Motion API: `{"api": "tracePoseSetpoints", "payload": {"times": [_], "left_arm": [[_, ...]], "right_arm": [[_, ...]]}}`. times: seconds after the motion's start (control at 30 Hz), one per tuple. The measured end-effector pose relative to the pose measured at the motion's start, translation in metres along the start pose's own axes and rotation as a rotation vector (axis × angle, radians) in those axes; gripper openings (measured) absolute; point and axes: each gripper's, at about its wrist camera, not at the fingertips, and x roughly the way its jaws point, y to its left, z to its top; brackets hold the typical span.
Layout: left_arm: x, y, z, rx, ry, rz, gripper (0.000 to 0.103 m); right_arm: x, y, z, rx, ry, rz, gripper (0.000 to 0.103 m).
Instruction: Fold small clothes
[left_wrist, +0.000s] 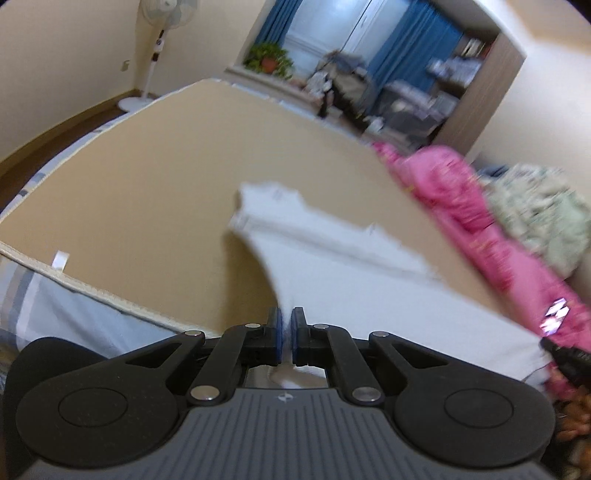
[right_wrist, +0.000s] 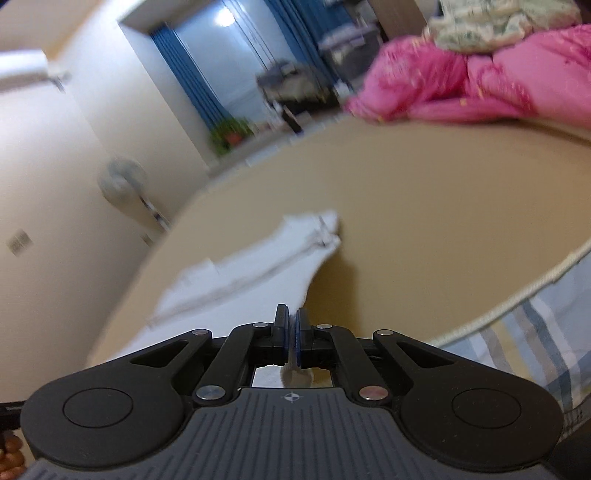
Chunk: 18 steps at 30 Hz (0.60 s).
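Across the tan bed (left_wrist: 155, 177), left view, our white garment (left_wrist: 332, 254) stretches from lower right toward frame centre, our left gripper (left_wrist: 286, 332) pinching its near edge. Right view: our right gripper (right_wrist: 292, 334) clamps the cloth (right_wrist: 258, 266), which runs up-right from lower left.

Soft white cloth garment (left_wrist: 354, 280) on a smooth matt tan bed cover (left_wrist: 155, 184); left gripper (left_wrist: 286, 325) matt black plastic
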Motion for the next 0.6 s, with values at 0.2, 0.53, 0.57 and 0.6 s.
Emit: {"api": "tracePoseSetpoints", "payload": {"times": [0.2,0.53,0.57,0.6], "left_arm": [[-0.044,0.002,0.019,-0.016,0.031,-0.071,0.005],[0.211,0.013,0.139,0.076,0.142,0.063,0.012],[0.236,0.018,0.147,0.070,0.155,0.127,0.011],[0.257,0.027,0.155,0.047,0.155,0.187,0.015]], "right_arm": [[-0.058,-0.009,0.008,0.080,-0.052,0.052,0.002],[0.155,-0.033,0.075,0.104,0.095,-0.115,0.000],[0.191,-0.043,0.086,0.106,0.118,-0.139,0.001],[0.214,-0.049,0.089,0.106,0.134,-0.182,0.003]]}}
